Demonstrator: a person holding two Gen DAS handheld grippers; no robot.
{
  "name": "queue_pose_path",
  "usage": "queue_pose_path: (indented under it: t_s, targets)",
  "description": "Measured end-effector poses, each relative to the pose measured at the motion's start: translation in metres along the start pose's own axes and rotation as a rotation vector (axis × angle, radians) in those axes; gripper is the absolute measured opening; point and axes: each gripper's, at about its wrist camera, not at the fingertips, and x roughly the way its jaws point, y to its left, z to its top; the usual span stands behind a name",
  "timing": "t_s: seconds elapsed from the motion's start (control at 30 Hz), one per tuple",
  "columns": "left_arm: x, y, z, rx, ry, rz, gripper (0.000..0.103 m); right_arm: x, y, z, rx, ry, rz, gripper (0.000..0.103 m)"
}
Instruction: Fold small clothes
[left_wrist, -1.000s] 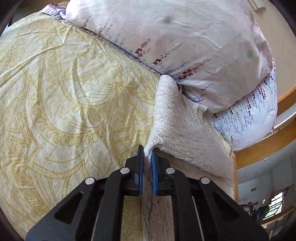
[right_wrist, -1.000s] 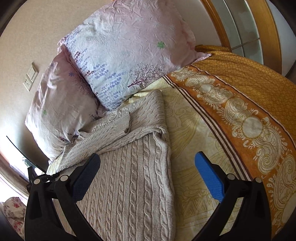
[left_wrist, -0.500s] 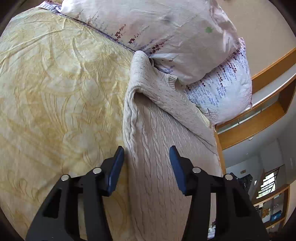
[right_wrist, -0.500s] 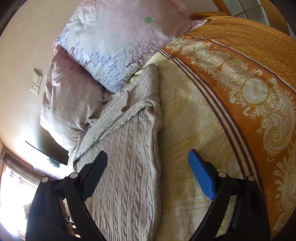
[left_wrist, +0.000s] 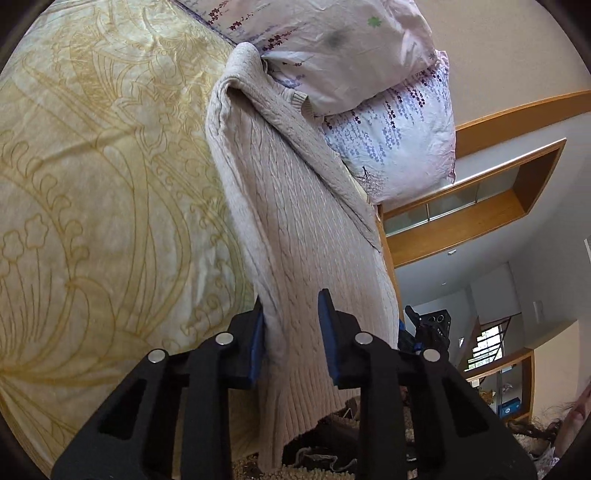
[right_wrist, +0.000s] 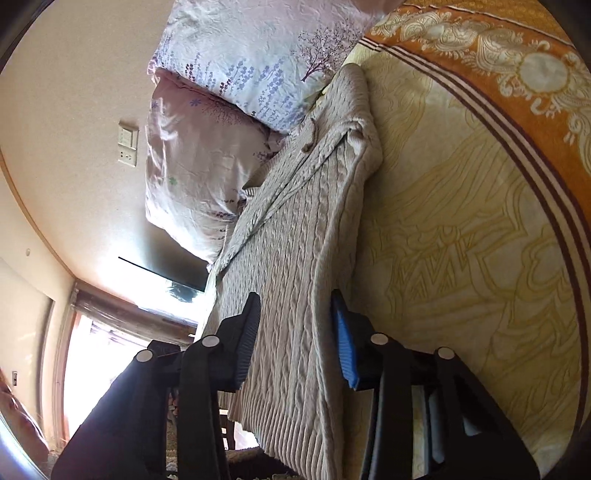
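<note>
A beige cable-knit sweater (left_wrist: 288, 206) lies on the bed with both sleeves folded in over its body. Its ribbed hem hangs over the bed's near edge; it also shows in the right wrist view (right_wrist: 295, 266). My left gripper (left_wrist: 291, 317) is open, its blue pads straddling the sweater's left side edge near the hem. My right gripper (right_wrist: 295, 325) is open, its pads either side of the sweater's right side edge near the hem. Neither pair of pads is pressed on the cloth.
The yellow patterned bedspread (left_wrist: 92, 184) covers the bed, with an orange patterned border (right_wrist: 517, 74) at its right. Two floral pillows (left_wrist: 369, 74) lean against the wall behind the sweater's collar. A wooden window frame (left_wrist: 480, 206) and a dark rug by the bed show beyond.
My left gripper let go of the folded sleeve, opened and drew back to the hem. My right gripper also drew back to the hem and narrowed its opening around the sweater's edge.
</note>
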Motion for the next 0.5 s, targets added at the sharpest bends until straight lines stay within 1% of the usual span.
queue_pose_path:
  t_s: [0.1,0.2,0.27,0.37,0.43,0.5]
  targets:
    - [-0.001,-0.003,-0.012,0.008,0.030,0.004,0.021,-0.006,0.003,-0.015,-0.023,0.043,-0.007,0.031]
    - [0.000,-0.008,-0.025,0.020,0.073,0.010,0.017,-0.012,0.009,-0.033,-0.054,0.098,0.000,0.030]
    - [0.000,-0.012,-0.032,0.030,0.089,0.027,0.017,-0.015,0.014,-0.044,-0.086,0.124,-0.002,0.030]
    - [0.002,-0.014,-0.037,0.016,0.107,0.027,0.017,-0.012,0.019,-0.054,-0.126,0.150,-0.028,0.029]
    - [0.004,-0.013,-0.037,0.008,0.114,0.027,0.014,-0.011,0.022,-0.058,-0.161,0.136,-0.036,0.028]
    - [0.005,-0.012,-0.036,0.005,0.110,0.053,0.009,-0.010,0.026,-0.059,-0.196,0.113,-0.056,0.016]
